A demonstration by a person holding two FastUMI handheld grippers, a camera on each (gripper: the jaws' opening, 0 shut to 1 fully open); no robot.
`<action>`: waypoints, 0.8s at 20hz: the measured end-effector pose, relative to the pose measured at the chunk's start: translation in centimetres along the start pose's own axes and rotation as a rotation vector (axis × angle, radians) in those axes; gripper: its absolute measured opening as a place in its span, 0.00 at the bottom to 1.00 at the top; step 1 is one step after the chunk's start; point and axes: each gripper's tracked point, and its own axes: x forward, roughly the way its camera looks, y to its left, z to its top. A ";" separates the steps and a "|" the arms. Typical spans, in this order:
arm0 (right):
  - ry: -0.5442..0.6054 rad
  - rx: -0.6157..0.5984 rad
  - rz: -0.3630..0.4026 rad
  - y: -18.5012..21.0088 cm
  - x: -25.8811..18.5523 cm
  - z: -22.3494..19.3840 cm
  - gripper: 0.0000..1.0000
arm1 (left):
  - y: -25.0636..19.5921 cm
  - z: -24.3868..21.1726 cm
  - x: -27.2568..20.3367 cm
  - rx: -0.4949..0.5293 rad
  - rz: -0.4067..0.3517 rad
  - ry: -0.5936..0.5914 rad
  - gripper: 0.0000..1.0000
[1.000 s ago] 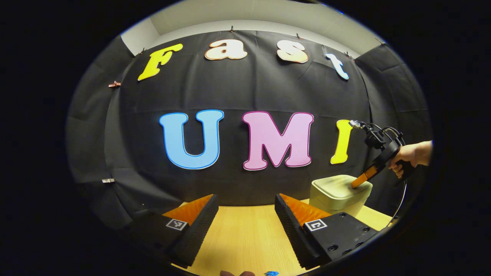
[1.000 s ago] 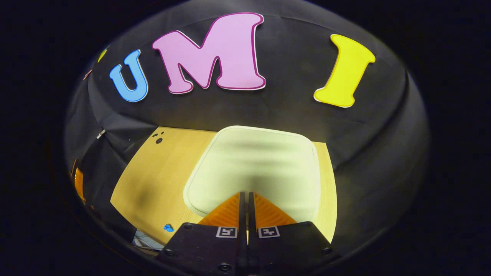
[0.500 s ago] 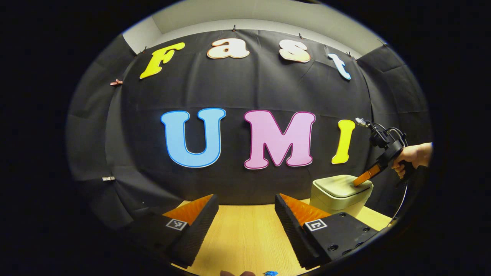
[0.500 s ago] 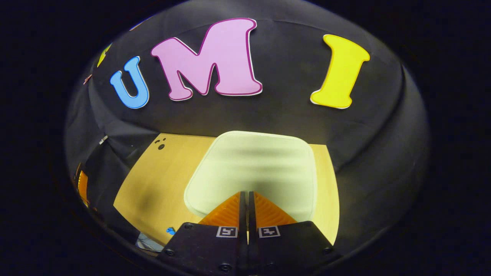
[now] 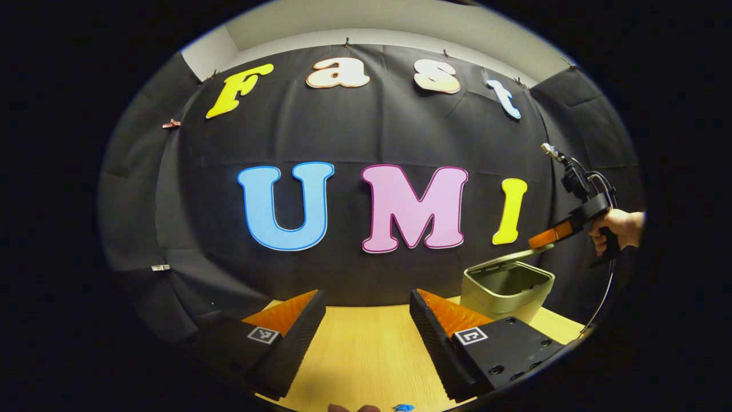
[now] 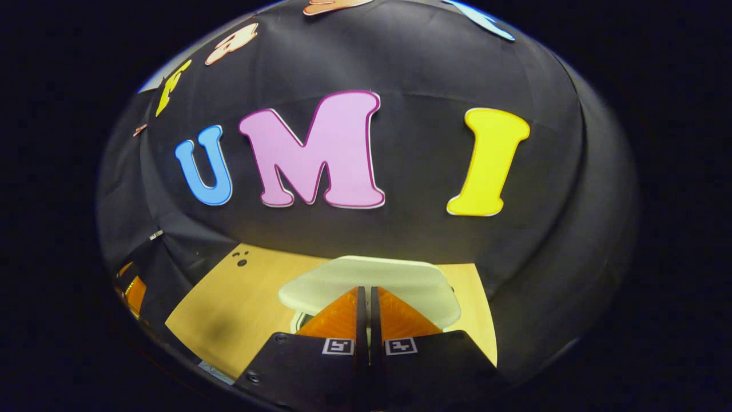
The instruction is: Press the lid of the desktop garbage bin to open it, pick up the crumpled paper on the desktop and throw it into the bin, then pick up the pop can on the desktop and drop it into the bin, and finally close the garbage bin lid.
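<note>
The pale green desktop bin (image 5: 503, 293) stands at the back right of the wooden table (image 5: 366, 355). Its lid (image 5: 514, 255) is tilted up, and the dark inside shows under it. My right gripper (image 5: 533, 242), held by a hand (image 5: 620, 226), hovers just above the raised lid's edge with its fingers together. In the right gripper view that gripper (image 6: 364, 293) is shut on nothing, and the lid (image 6: 394, 280) lies close below its tips, edge-on. My left gripper (image 5: 366, 294) is open over the table, well left of the bin, with nothing between its fingers.
A small blue scrap (image 5: 404, 407) lies at the table's near edge. The black cloth wall stands close behind the bin. Small dark holes (image 6: 240, 260) mark the table's far left corner. Part of the left gripper (image 6: 134, 292) shows at the left edge.
The bin's lid has sprung up from flat to tilted open. My right gripper has lifted off the lid and levelled out, still shut. My left gripper has stayed still.
</note>
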 end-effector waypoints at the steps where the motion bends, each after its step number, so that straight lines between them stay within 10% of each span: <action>1: -0.025 -0.003 -0.005 -0.1 -0.3 0.4 0.05 | -0.1 -0.3 -0.1 0.001 -0.002 0.003 0.96; 16: -0.368 0.024 -0.048 -1.4 -5.5 6.2 0.05 | -1.3 -2.6 -0.2 -0.006 -0.045 0.071 0.96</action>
